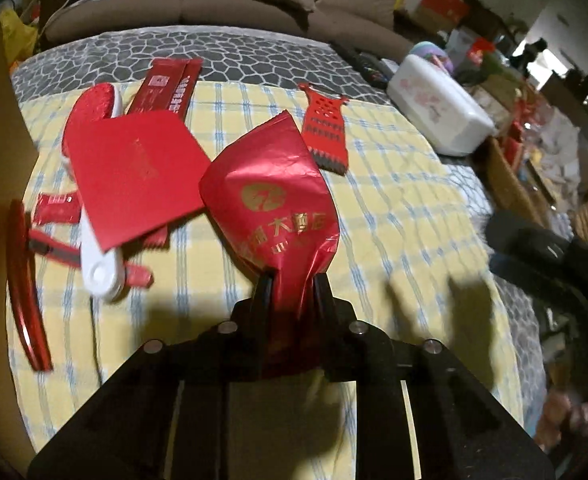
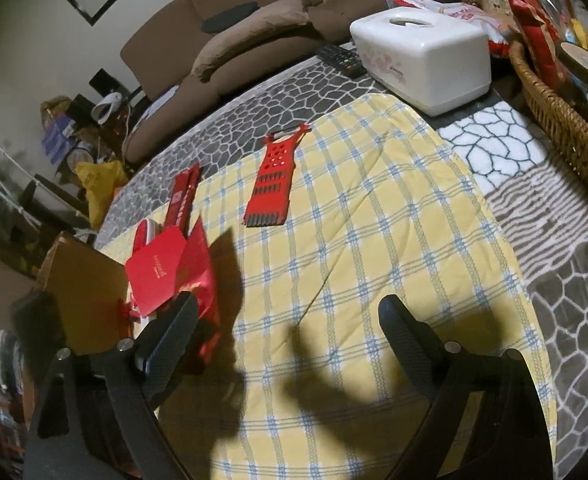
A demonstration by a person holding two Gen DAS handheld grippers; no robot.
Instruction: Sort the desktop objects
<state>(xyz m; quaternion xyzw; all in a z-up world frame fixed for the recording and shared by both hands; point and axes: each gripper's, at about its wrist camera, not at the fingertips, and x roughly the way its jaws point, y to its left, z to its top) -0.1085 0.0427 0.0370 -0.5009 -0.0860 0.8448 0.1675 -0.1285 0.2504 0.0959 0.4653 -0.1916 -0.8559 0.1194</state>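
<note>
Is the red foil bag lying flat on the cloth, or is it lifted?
Lifted: the left gripper pinches the red foil bag by one crumpled end.

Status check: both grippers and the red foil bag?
Left gripper shut on red foil bag. Right gripper open, empty, above yellow plaid cloth. Red envelope beside the bag.

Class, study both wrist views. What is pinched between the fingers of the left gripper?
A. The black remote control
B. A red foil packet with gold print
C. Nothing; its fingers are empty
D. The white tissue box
B: in the left wrist view the left gripper has its fingers closed on the crumpled lower end of the red foil packet, which rises from them over the yellow checked cloth.
</note>
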